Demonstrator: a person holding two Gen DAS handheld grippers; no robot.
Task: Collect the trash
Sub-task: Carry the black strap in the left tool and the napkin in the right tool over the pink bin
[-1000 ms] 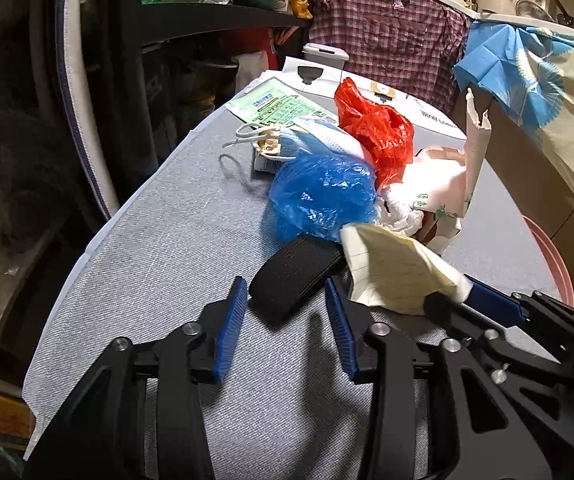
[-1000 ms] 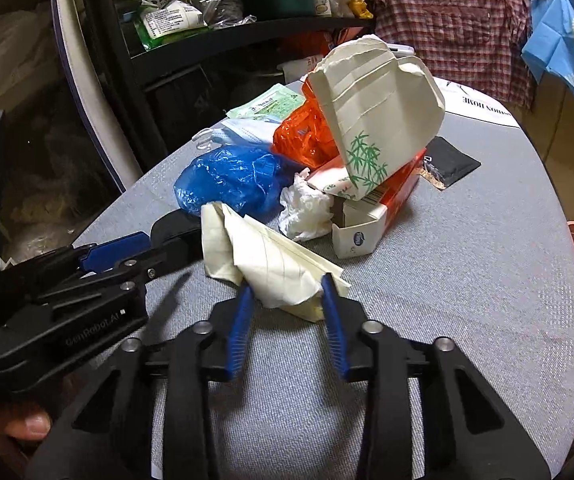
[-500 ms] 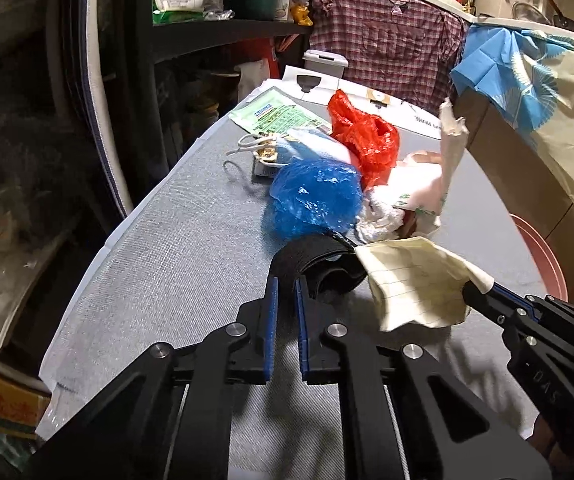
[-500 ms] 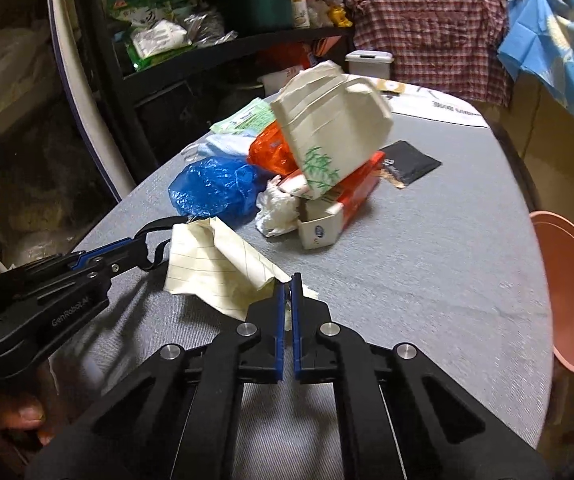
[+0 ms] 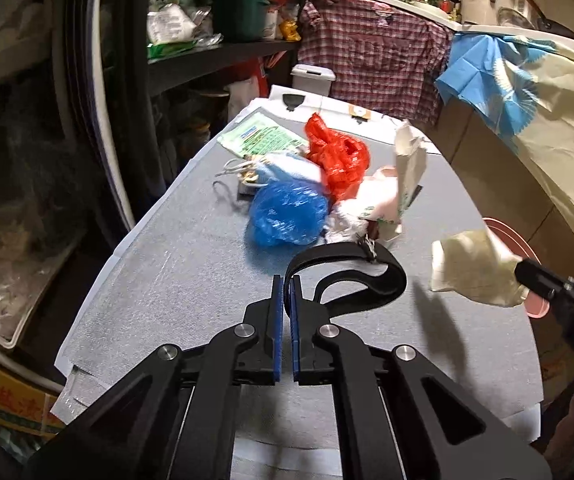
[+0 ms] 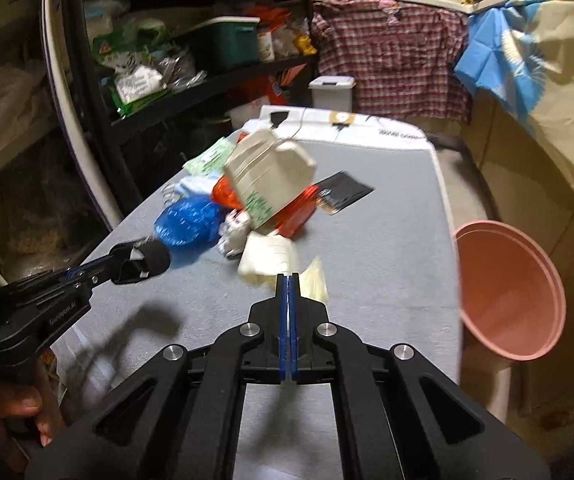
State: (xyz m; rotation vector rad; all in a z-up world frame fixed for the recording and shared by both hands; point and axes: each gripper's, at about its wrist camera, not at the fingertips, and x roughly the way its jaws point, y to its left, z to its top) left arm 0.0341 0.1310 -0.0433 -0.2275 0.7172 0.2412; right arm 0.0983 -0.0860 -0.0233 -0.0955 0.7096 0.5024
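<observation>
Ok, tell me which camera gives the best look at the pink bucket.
The right wrist view. There the pink bucket shows its whole open mouth and inner wall, beside the table's right edge. The left wrist view shows only a sliver of its rim, mostly hidden behind the crumpled paper and the right gripper.

A desk (image 5: 175, 280) covered in grey cloth carries a heap of rubbish near its far left part: a blue plastic bag (image 5: 287, 216), a red plastic bag (image 5: 337, 160), a crumpled white tissue (image 5: 343, 226), a paper bag (image 6: 269, 176) over a red carton (image 6: 299, 216). A green leaflet (image 5: 263, 138) lies toward the far left corner, a black packet (image 6: 343, 192) just right of the heap.
</observation>
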